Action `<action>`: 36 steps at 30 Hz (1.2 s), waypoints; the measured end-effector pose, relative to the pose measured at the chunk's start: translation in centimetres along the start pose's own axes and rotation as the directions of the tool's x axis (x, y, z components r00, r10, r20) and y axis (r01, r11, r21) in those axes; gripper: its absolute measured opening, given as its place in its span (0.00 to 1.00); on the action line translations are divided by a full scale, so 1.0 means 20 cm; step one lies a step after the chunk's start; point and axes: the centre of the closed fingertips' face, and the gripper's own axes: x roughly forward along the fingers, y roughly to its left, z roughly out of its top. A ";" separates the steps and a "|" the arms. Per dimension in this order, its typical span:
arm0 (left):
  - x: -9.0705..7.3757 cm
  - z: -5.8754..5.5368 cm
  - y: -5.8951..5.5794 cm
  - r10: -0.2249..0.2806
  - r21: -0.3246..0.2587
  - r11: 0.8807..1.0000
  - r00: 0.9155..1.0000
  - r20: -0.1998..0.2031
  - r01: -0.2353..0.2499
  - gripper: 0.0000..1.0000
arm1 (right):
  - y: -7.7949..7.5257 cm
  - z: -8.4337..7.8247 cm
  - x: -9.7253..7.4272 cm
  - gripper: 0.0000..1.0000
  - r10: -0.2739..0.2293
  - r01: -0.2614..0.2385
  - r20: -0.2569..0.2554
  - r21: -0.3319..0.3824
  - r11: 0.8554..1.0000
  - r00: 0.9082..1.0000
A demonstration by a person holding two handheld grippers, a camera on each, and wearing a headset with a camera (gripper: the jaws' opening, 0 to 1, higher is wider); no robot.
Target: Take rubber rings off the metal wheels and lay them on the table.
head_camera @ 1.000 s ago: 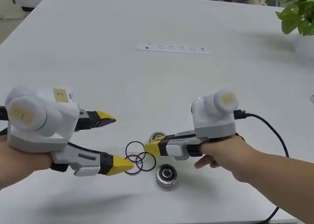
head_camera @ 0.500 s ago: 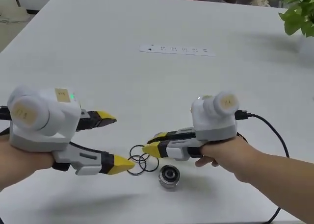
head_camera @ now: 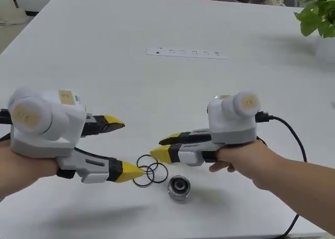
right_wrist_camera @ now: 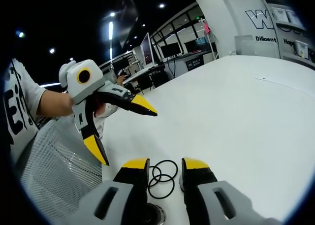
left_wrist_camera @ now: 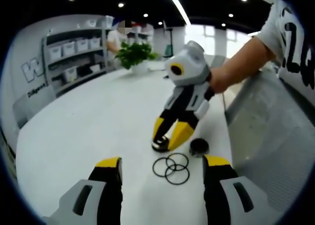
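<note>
White table [head_camera: 172,92] lies under everything and is mostly bare.

Nearest me, 1 wheel [head_camera: 179,188] rests flat, just right of the rings. I cannot tell whether it wears a rubber ring.

A little farther and to its left, 3 rings [head_camera: 149,173] lie flat on the table, overlapping in a loose cluster. From that I judge 3 are already off and laid down where the task wants them, grouped so they stay easy to find.

My left gripper [head_camera: 127,148] hangs at the left with its jaws spread wide and nothing between them. Its near tip is just beside the rings. I judge it is held that open so it can close on a wheel and steady it.

My right gripper [head_camera: 158,147] reaches in from the right, just beyond the rings. Its jaws are parted by a narrow gap with nothing visibly clamped, a gap that would suit pinching a thin ring. In the left gripper view a small dark thing [left_wrist_camera: 159,145] sits under its tips. It is perhaps a 2nd wheel, but too small to say.

Far across the table lies a power strip [head_camera: 187,53], well apart from the work. At the far right corner is a plant [head_camera: 316,11].
</note>
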 end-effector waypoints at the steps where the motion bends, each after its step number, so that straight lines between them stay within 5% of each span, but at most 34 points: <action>1: 0.00 0.00 0.00 -0.001 0.001 1.000 1.000 0.001 0.001 0.67 | 0.00 0.01 -0.01 0.24 -0.003 0.003 0.004 -0.002 1.000 1.000; 22: 0.08 0.10 0.01 -0.021 0.027 0.999 1.000 0.018 0.021 0.67 | -0.11 0.09 -0.18 0.29 -0.072 0.070 0.081 0.018 0.997 0.994; 36: 0.14 0.11 0.03 -0.039 0.041 0.998 0.999 0.007 0.039 0.66 | -0.15 0.05 -0.24 0.30 -0.098 0.098 0.062 0.005 0.995 0.993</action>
